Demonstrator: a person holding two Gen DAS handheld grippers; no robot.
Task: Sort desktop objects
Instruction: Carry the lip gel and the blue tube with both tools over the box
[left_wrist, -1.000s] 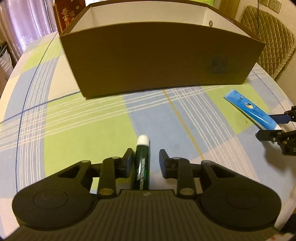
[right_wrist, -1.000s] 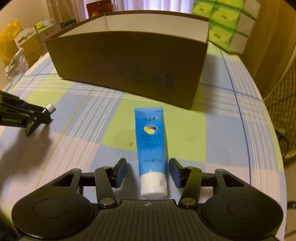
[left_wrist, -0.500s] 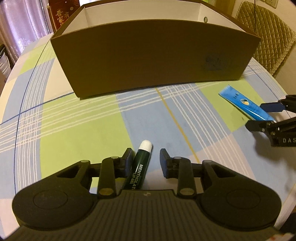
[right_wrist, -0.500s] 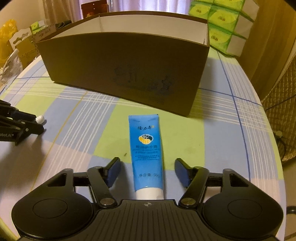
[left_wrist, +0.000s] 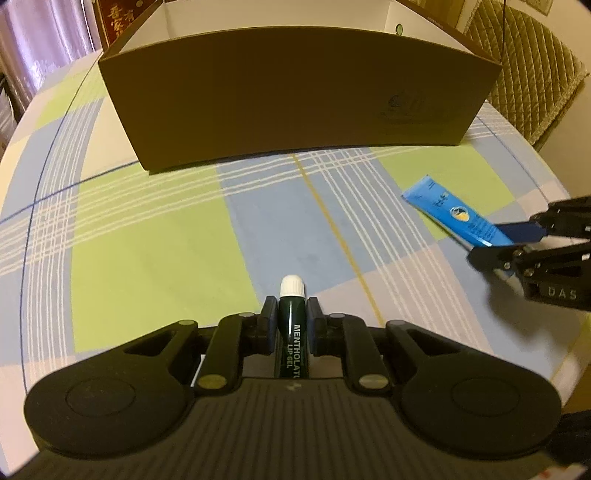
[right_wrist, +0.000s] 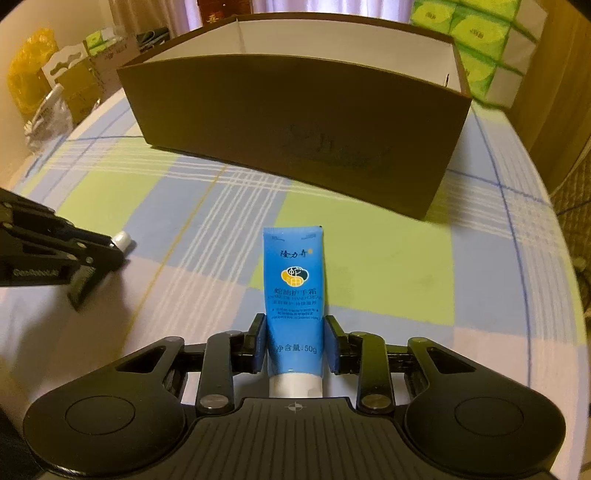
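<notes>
1. Cloth (left_wrist: 155, 266): plaid of pale green, light blue and pinkish-white squares, crossed by white lines, thin dark blue lines and a yellow line.
2. Box (left_wrist: 295, 99): brown outside, white inside.
3. Lip gel (left_wrist: 292, 332): dark green with white lettering, white cap.
4. Cream tube (right_wrist: 294, 295): bright blue, yellow-and-dark emblem, white cap.
5. Grippers (left_wrist: 291, 325): black, blue pads.
6. Tissue packs (right_wrist: 476, 33): green and white.

Obstacle: brown box (left_wrist: 295, 99) spans upper frame in both views, near wall facing the grippers, top open | Free: checked cloth (left_wrist: 155, 251) bare across mid-frame up to the box | Right view: tissue packs (right_wrist: 476, 40) upper right, behind box
</notes>
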